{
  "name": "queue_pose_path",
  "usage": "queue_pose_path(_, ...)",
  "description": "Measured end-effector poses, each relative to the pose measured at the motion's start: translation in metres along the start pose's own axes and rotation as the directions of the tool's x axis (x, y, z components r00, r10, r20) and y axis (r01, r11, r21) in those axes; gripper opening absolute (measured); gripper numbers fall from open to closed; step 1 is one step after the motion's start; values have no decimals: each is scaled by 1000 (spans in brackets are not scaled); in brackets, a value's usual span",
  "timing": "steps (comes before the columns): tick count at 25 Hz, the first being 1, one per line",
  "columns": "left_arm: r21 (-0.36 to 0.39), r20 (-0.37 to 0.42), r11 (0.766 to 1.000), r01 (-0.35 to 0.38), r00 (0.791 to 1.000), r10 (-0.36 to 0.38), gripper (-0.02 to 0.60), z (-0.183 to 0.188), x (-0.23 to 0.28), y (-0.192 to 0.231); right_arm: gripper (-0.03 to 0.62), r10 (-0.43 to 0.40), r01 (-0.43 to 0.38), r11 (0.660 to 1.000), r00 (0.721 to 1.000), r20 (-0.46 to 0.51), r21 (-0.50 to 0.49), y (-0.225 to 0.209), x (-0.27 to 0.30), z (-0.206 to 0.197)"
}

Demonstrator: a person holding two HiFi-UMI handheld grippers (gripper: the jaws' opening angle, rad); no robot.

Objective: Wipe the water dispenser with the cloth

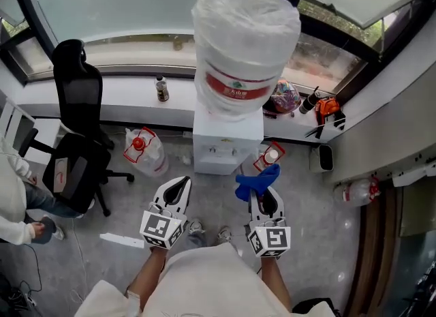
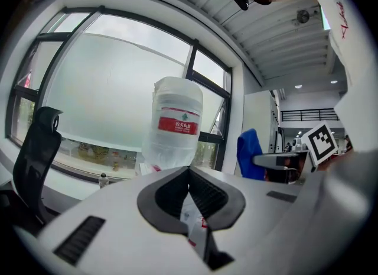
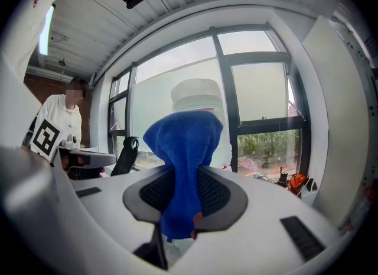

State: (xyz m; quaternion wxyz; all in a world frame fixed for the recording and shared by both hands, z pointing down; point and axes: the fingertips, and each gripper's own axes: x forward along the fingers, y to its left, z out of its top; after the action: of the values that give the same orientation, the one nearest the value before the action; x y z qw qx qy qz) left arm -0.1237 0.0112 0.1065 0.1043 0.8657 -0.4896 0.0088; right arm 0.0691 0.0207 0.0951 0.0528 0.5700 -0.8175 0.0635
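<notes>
The white water dispenser (image 1: 227,144) stands against the window ledge, carrying a large plastic-wrapped bottle (image 1: 245,43) with a red label. My right gripper (image 1: 265,198) is held in front of it, shut on a blue cloth (image 1: 257,181) that bunches up past the jaws. In the right gripper view the cloth (image 3: 183,161) hangs between the pads and hides most of the bottle (image 3: 197,97). My left gripper (image 1: 179,185) is level with the right one, shut and holding nothing. In the left gripper view, the bottle (image 2: 176,125) rises beyond the closed jaws and the cloth (image 2: 248,153) shows at right.
A black office chair (image 1: 77,138) stands to the left, with a person's arm (image 1: 15,196) at the frame edge. Spare water jugs (image 1: 144,151) (image 1: 270,157) flank the dispenser on the floor. The sill holds a small bottle (image 1: 162,89) and orange tools (image 1: 327,108).
</notes>
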Motion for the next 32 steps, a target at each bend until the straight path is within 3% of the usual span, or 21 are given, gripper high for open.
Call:
queue_pose_path(13,-38,-63,995,-92,994,89,11,-36,34,-24,107,9,-4,998,995,-103,56,-77,38,-60)
queue_pose_path(23,-81,-123,990,-119,986,108,11,-74,61,6,107,-61,73,996,975,-215,50,-132,98,-114)
queue_pose_path(32,-91,-148,988,-125,983,111,11,-90,79,33,107,-65,80,996,966,-251,50,-132,129,-131)
